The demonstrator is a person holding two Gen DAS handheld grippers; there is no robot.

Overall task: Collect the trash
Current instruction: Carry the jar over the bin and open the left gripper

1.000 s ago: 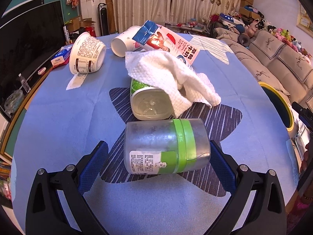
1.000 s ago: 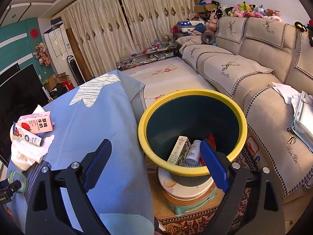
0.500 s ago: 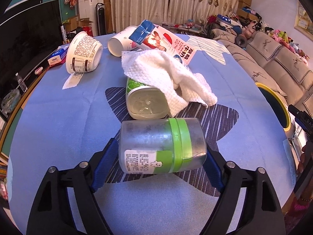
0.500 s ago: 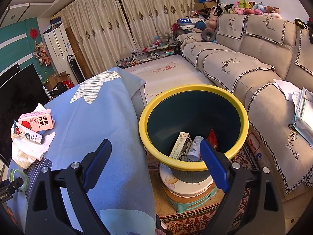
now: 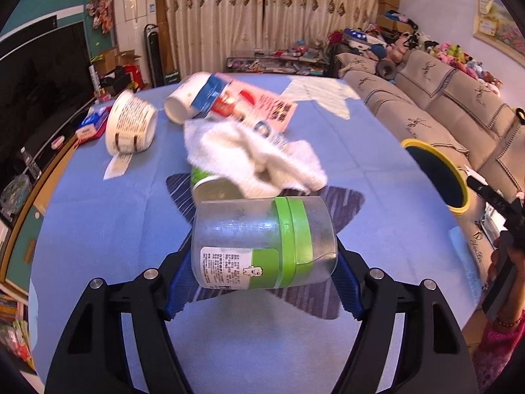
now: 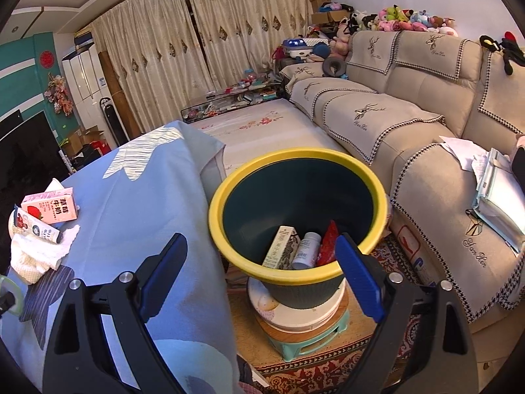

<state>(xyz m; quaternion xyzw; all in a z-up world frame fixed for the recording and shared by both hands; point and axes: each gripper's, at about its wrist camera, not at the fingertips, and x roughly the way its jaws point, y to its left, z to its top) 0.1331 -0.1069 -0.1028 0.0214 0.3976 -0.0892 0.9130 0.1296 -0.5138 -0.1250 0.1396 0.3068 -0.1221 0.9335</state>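
Observation:
My left gripper (image 5: pixel 262 282) is shut on a clear plastic jar with a green band (image 5: pixel 262 243), held on its side and lifted a little above the blue tablecloth (image 5: pixel 98 216). Behind it lie a second green-labelled container (image 5: pixel 216 188), a white cloth (image 5: pixel 252 154), a pink milk carton (image 5: pixel 262 108) and two white cups (image 5: pixel 131 124). My right gripper (image 6: pixel 259 279) is open and empty, above the yellow-rimmed dark bin (image 6: pixel 295 275). The bin holds a box (image 6: pixel 282 246), a small white bottle (image 6: pixel 306 249) and a red wrapper (image 6: pixel 328 243). The bin also shows in the left wrist view (image 5: pixel 436 174).
The bin stands on a stool (image 6: pixel 305 335) off the table's right edge, beside a beige sofa (image 6: pixel 426 151). A TV (image 5: pixel 39 92) and small items line the table's left side. The pink carton (image 6: pixel 52 208) and the cloth (image 6: pixel 36 252) show in the right wrist view.
My left gripper closed on the jar and lifted it off the cloth. My right gripper stayed open and drifted only slightly over the bin.

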